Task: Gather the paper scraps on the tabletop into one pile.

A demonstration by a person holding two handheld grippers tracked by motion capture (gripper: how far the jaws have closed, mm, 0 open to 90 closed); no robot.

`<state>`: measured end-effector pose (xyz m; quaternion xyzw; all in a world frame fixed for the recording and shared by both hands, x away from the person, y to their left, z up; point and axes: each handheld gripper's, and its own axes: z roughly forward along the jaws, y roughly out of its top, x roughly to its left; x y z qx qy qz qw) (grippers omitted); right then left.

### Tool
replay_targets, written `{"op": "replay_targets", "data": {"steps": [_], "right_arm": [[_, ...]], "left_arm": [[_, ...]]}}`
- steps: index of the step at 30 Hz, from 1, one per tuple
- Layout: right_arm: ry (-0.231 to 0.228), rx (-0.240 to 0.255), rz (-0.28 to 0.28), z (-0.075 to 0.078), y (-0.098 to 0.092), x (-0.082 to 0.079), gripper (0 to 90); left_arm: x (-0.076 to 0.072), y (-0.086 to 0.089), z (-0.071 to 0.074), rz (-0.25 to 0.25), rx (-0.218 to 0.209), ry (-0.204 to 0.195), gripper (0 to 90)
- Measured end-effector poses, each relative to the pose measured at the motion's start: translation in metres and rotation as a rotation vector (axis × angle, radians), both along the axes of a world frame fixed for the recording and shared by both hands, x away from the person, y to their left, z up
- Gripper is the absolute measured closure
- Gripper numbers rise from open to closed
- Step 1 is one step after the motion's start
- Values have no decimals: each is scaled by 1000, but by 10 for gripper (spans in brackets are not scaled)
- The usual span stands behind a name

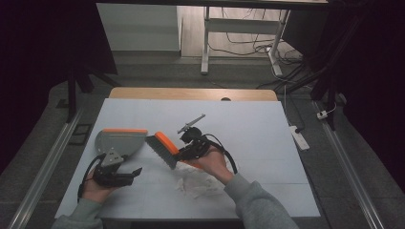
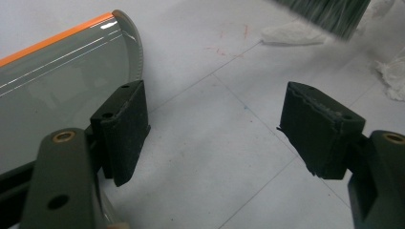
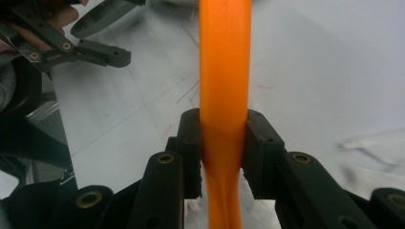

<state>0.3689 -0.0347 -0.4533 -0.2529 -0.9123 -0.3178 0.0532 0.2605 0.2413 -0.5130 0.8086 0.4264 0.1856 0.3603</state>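
Observation:
A grey dustpan (image 1: 122, 140) with an orange front edge lies on the white table sheet at the left; in the left gripper view the dustpan (image 2: 62, 81) sits against the outside of one jaw. My left gripper (image 1: 136, 172) (image 2: 215, 119) stands open beside it over bare table. My right gripper (image 1: 184, 151) (image 3: 223, 126) is shut on the orange handle (image 3: 224, 71) of a hand brush (image 1: 162, 148). The brush's grey bristles (image 2: 329, 14) face the dustpan. Crumpled white paper (image 1: 196, 183) lies just in front of the brush.
More paper scraps (image 2: 296, 33) lie near the bristles. A thin grey rod (image 1: 191, 123) sticks up behind the right gripper. The table's wooden far edge (image 1: 191, 93) runs across the back. A power strip (image 1: 300, 137) lies on the floor at the right.

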Motion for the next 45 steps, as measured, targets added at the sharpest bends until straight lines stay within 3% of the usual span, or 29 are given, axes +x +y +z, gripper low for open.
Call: {"op": "replay_targets", "data": {"steps": [7, 14, 19, 21, 23, 26, 30, 32, 34, 37, 45], "right_arm": [[34, -25, 19, -20, 15, 1, 704], [47, -74, -79, -21, -15, 17, 704], [14, -106, -147, -12, -43, 22, 704], [-4, -86, -146, -3, -50, 21, 704], [-43, -28, -140, 14, -54, 16, 704], [-83, 9, -111, 34, -58, 8, 704], [-79, 4, -84, 42, -62, -1, 704], [-61, -7, -57, 40, -64, -9, 704], [-73, -22, -23, 38, -64, -21, 704], [-44, -38, 46, 35, -61, -41, 704], [-20, -123, 206, 17, -40, -81, 704]], "left_arm": [[1, 0, -1, -5, -1, 5, 259], [1, 0, -1, -5, 1, 7, 258], [1, -1, -2, -5, 6, 7, 258], [2, -1, -2, -5, 5, 9, 258], [2, 0, -2, -4, 5, 12, 258], [1, 0, -2, -2, 3, 10, 258], [2, 1, -2, 3, 2, 12, 258], [2, 2, -2, 4, 0, 11, 258], [2, 2, -2, 5, -2, 12, 258], [2, 2, -3, 6, 0, 14, 258], [2, 2, -3, 14, 0, 12, 256]]}}
